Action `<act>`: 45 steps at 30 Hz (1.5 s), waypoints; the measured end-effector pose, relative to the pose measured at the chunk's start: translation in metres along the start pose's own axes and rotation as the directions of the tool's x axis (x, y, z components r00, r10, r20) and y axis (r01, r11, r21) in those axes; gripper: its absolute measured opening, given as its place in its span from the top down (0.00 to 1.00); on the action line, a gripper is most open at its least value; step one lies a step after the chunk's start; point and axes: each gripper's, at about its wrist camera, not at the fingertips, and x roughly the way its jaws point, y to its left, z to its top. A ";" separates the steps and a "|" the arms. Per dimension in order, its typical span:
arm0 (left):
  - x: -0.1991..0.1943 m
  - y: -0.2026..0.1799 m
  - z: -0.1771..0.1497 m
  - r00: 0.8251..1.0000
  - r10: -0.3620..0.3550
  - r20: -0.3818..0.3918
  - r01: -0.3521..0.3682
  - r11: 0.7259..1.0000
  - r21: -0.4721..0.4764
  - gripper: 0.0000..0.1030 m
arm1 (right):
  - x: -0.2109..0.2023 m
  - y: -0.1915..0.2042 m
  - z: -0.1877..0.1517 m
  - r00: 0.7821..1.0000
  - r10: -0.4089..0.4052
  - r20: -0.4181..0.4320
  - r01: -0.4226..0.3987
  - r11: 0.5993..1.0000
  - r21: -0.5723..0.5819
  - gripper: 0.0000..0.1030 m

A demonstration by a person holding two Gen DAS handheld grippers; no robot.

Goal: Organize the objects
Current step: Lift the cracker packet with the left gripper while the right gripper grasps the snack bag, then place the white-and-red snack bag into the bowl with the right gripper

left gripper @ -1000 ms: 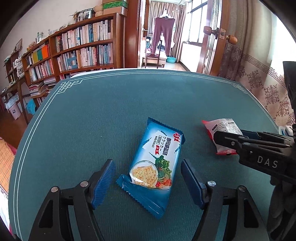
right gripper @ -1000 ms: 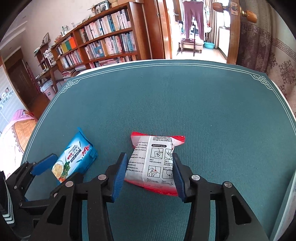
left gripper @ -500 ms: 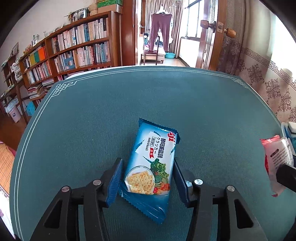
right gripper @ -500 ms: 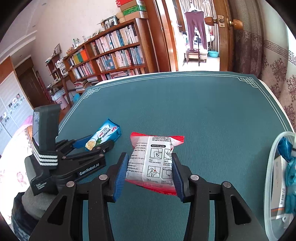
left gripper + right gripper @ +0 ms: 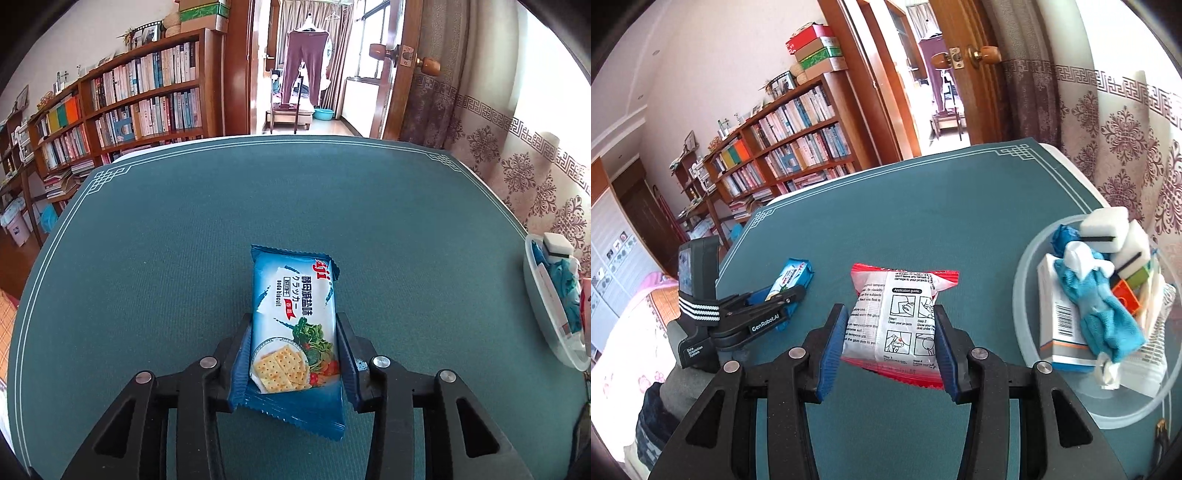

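My left gripper point(image 5: 293, 354) is shut on a blue soda biscuit packet point(image 5: 291, 325), holding it by its sides above the green table point(image 5: 184, 240). The same packet point(image 5: 792, 275) and left gripper point(image 5: 783, 295) show at the left of the right wrist view. My right gripper point(image 5: 890, 347) is shut on a white and red sachet point(image 5: 897, 321) with printed instructions, lifted off the table. A clear plastic bowl point(image 5: 1027, 258) stands just right of the sachet; it also shows at the right edge of the left wrist view point(image 5: 535, 295).
The bowl holds a blue cloth point(image 5: 1097, 299), white sponges point(image 5: 1108, 225), a barcoded box point(image 5: 1060, 325) and other small items. A patterned curtain point(image 5: 535, 177) hangs past the table's right edge. Bookshelves point(image 5: 129, 107) and a doorway point(image 5: 306, 74) lie beyond the far edge.
My left gripper closed on the biscuit packet and lifted it. My right gripper carried the sachet up and right, bringing the bowl into view.
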 end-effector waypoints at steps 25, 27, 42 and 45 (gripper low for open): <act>-0.076 -0.154 -0.001 0.960 -0.272 0.072 0.252 0.944 0.213 0.58 | -0.056 -0.197 0.015 0.988 -0.144 0.059 0.115 0.929 0.353 0.55; -0.080 -0.162 -0.003 0.955 -0.287 0.070 0.265 0.938 0.221 0.58 | -0.049 -0.205 0.017 0.991 -0.127 0.047 0.100 0.923 0.372 0.55; -0.088 -0.213 -0.018 0.934 -0.356 0.026 0.332 0.893 0.304 0.58 | -0.026 -0.214 0.017 0.993 -0.121 0.011 0.109 0.927 0.358 0.52; -0.086 -0.221 -0.019 0.931 -0.366 0.011 0.345 0.887 0.308 0.58 | -0.031 -0.209 0.017 0.990 -0.139 0.027 0.123 0.937 0.327 0.47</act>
